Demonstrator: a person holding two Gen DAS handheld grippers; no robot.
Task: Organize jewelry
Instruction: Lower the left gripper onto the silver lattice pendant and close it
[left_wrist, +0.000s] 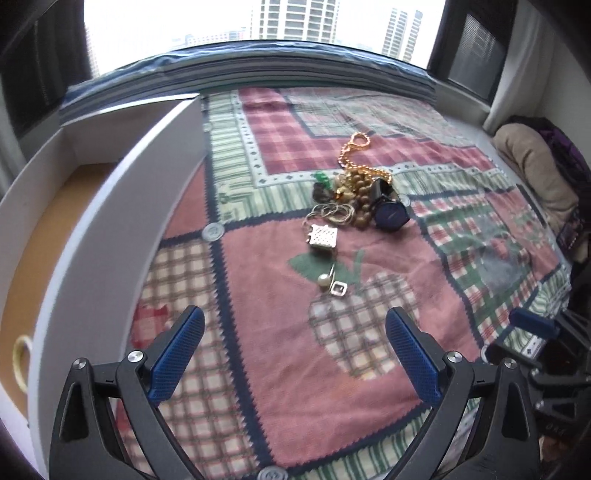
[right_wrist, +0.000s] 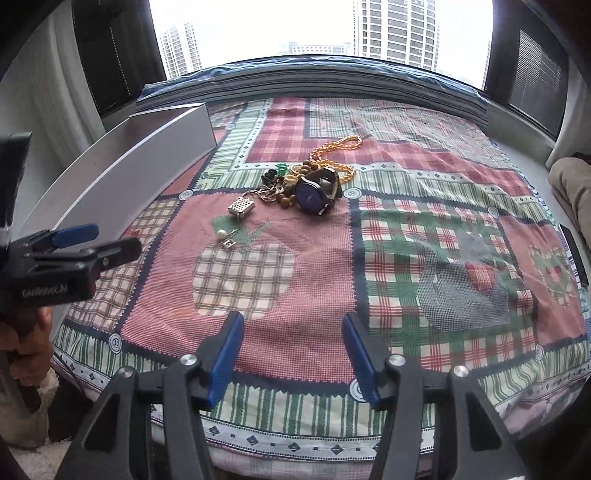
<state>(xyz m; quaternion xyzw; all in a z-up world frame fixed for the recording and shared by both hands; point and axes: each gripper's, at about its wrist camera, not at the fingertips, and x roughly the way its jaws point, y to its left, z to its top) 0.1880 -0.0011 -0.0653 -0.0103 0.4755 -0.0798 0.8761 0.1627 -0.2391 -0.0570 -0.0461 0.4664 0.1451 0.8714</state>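
Note:
A pile of jewelry lies on the patchwork cloth: a gold bead chain (left_wrist: 354, 153) (right_wrist: 334, 146), brown wooden beads (left_wrist: 360, 190), a dark blue watch (left_wrist: 391, 214) (right_wrist: 312, 195), a green charm (left_wrist: 321, 180), a silver square pendant (left_wrist: 324, 236) (right_wrist: 242, 207). A pearl earring (left_wrist: 323, 280) (right_wrist: 221, 233) and a small square buckle (left_wrist: 338, 288) lie nearer. My left gripper (left_wrist: 295, 321) is open and empty, short of the pearl. My right gripper (right_wrist: 293, 325) is open and empty, well short of the pile.
A white open box (left_wrist: 122, 206) (right_wrist: 122, 177) with a brown floor stands left of the cloth; a pale ring (left_wrist: 20, 360) lies in it. A beige cushion (left_wrist: 535, 173) lies at the right. The window ledge runs behind the cloth.

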